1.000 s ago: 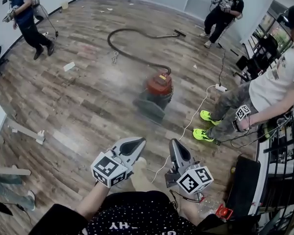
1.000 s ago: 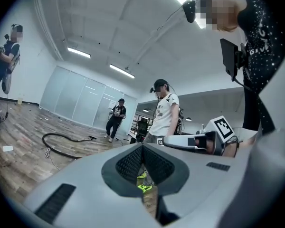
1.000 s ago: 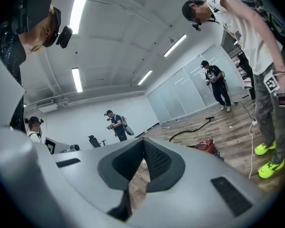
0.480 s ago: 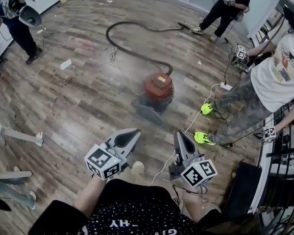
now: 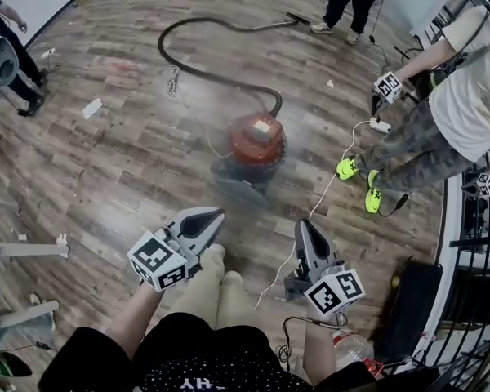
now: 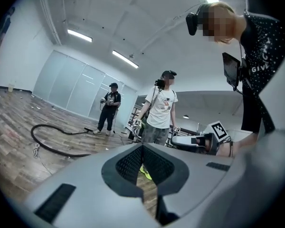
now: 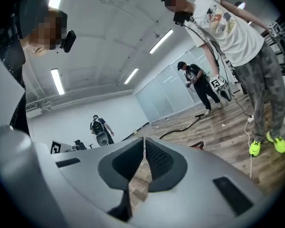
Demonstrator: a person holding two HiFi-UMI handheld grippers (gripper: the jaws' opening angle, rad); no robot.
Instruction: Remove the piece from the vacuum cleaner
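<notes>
Vacuum cleaner (image 5: 257, 141) closer | ahead of left gripper (image 5: 207, 216), right gripper (image 5: 304, 226) | jaws closed

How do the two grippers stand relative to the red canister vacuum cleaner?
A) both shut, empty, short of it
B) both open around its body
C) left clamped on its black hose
A: left gripper and right gripper show jaws together on nothing, with the red canister vacuum cleaner apart from them.

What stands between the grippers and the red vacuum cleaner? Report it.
Nothing solid. Bare wood floor separates the left gripper and right gripper, both shut and empty, from the vacuum cleaner. Only a thin white cord lies on the floor, just ahead of the right gripper.
</notes>
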